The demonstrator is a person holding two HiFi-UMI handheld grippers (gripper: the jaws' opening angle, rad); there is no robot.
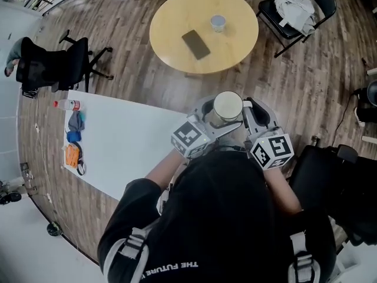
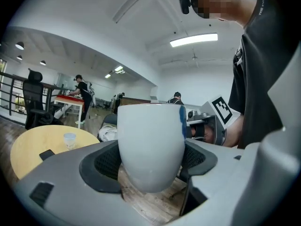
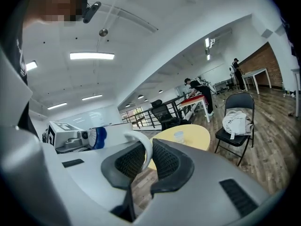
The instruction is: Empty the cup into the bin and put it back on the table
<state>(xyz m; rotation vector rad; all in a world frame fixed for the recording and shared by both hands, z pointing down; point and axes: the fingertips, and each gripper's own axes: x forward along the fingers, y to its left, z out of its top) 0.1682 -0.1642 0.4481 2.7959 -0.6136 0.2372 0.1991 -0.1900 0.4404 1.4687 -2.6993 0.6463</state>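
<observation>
Close to our chest, the cup (image 1: 227, 107) hangs upright in the air above the floor. Our left fingers (image 2: 106, 161) are closed round its body, and our right fingers (image 3: 169, 161) are nipped on its handle (image 3: 143, 147). We should hold both grips firm and the rim level until a bin shows; none does here. The white bench (image 1: 123, 140) lies left, the round bench (image 1: 177, 22) beyond.

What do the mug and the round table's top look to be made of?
Mug: likely glazed ceramic. It has a smooth white wall with a soft sheen and a thick looped handle; hard plastic can't be ruled out.
Round table top: pale wood or wood-look laminate with a matte finish. It is an even yellow-tan, and the grain is too faint to tell.
</observation>
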